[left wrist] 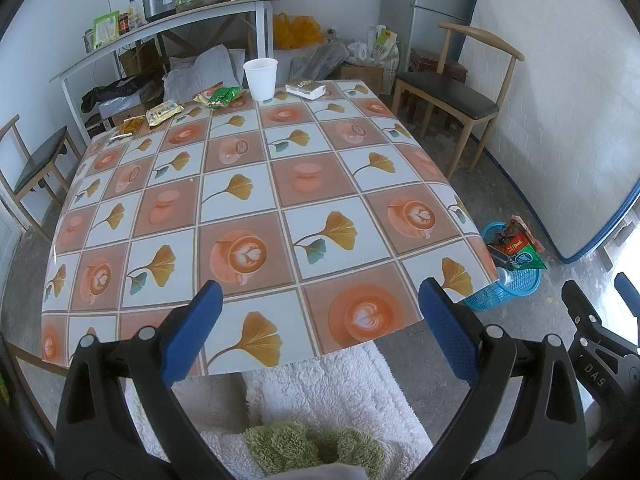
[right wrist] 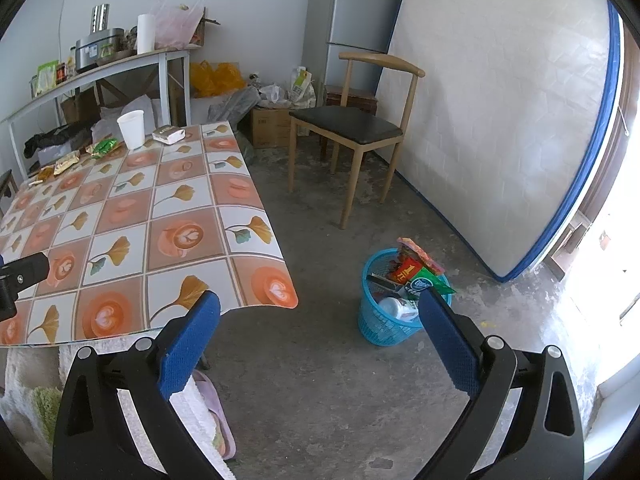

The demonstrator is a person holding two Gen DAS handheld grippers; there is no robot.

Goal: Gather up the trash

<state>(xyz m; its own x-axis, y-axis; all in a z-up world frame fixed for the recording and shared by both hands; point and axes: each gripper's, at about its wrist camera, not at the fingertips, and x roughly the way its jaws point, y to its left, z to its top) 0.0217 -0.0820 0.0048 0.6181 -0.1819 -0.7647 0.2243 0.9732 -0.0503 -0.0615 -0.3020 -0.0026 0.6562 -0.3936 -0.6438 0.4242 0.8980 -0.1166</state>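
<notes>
Patterned tablecloth (left wrist: 248, 216) stretches ahead of us, wrappers (left wrist: 222, 97) and paper cup (left wrist: 260, 79) along its far edge, beyond both empty, wide-apart grippers, left gripper (left wrist: 320, 312) nearer, right gripper (right wrist: 320, 316) facing the blue basket (right wrist: 384, 320).

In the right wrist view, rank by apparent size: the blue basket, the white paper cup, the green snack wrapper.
1. Blue basket, though it is nearest the camera.
2. White paper cup.
3. Green snack wrapper, smallest.
</notes>
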